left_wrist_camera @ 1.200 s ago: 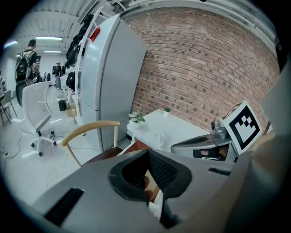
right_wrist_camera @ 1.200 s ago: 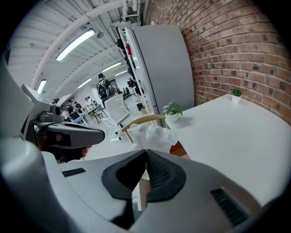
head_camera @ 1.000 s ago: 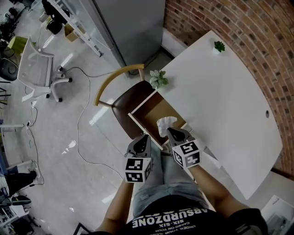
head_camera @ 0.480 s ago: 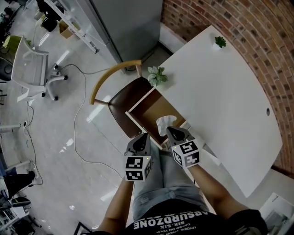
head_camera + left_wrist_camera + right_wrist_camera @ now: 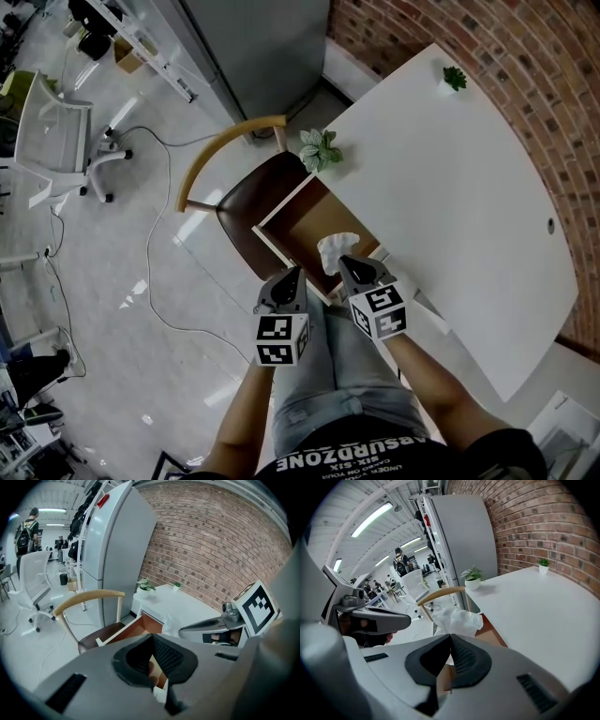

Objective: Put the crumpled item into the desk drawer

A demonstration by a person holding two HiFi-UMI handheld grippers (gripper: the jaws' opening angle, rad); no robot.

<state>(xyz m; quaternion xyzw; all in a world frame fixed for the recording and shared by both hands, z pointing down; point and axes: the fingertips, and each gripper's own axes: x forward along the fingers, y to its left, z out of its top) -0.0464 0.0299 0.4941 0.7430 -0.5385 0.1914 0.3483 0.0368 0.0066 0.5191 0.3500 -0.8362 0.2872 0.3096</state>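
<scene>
Centre frame: my right gripper (image 5: 349, 268) pinches crumpled white paper wad (image 5: 336, 250) above open brown wooden drawer (image 5: 306, 223), for dropping; left gripper (image 5: 289, 281) closed, empty.

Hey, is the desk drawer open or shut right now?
Open. The drawer stands pulled out from the white desk, its brown inside showing; the right gripper holds the crumpled item at its near end.

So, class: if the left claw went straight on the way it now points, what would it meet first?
Probably the open drawer: the left claw points over its white front edge at the brown inside. Depth is unclear.
</scene>
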